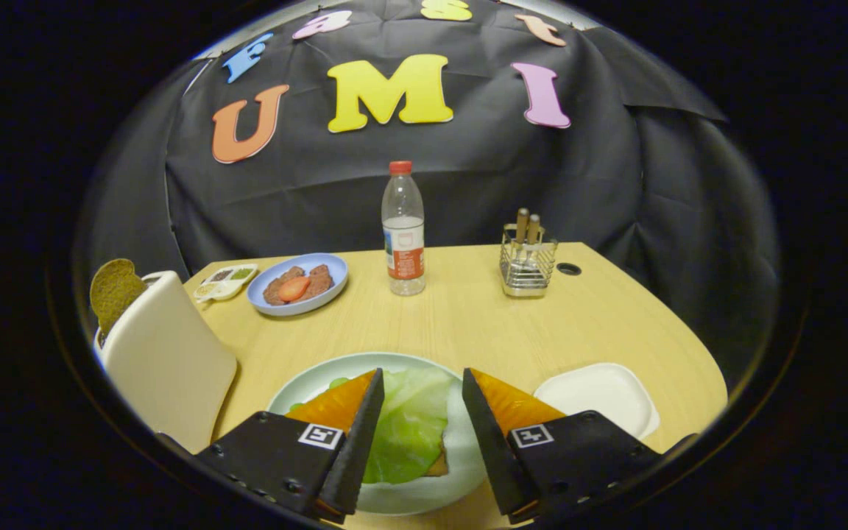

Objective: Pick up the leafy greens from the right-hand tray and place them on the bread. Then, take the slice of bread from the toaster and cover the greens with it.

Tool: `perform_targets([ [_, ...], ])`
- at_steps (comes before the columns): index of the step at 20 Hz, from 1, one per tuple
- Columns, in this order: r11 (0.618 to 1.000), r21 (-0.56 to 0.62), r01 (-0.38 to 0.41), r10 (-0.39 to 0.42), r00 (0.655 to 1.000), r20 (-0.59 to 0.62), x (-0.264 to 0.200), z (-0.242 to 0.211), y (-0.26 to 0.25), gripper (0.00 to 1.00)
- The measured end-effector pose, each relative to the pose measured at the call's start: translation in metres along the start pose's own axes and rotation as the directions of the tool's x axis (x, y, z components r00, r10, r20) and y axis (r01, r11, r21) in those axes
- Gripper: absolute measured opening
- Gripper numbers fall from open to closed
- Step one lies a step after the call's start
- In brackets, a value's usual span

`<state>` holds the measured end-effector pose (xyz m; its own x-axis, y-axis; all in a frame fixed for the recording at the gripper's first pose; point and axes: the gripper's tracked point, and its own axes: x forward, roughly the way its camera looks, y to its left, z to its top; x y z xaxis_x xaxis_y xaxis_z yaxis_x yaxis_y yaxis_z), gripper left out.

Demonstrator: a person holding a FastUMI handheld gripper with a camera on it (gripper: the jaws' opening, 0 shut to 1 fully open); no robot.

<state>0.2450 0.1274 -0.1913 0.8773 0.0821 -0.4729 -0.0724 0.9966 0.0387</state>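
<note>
Greens (409, 427) lie between my fingers, draped over the bread (439, 465) on the pale plate (306, 383). Gripper (422, 408) released, jaws spread, holding nothing. White tray (601, 397) just right of the plate holds no greens. Toaster (163, 353) to my left; slice of bread (113, 291) stands up out of its slot. Judgement: slice is light, stiff, crumbly. Pinch the exposed upper edge across its flat faces, gently.
</note>
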Motion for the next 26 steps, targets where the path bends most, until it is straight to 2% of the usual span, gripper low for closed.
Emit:
perform_targets([
  [2,1.000,-0.009,0.027,-0.027,0.999,0.043,-0.022,0.010,0.005,0.81],
  [6,0.999,-0.045,0.003,0.002,0.995,0.101,-0.065,0.029,0.039,0.95],
  [9,0.997,-0.062,-0.040,0.049,0.986,0.161,-0.098,0.052,0.070,0.95],
  [13,0.989,-0.049,-0.141,0.148,0.970,0.196,-0.134,0.072,0.125,0.95],
  [21,0.965,-0.118,-0.234,0.254,0.948,0.194,-0.150,0.082,0.233,0.94],
  [26,0.970,-0.128,-0.205,0.222,0.965,0.140,-0.120,0.067,0.263,0.94],
])
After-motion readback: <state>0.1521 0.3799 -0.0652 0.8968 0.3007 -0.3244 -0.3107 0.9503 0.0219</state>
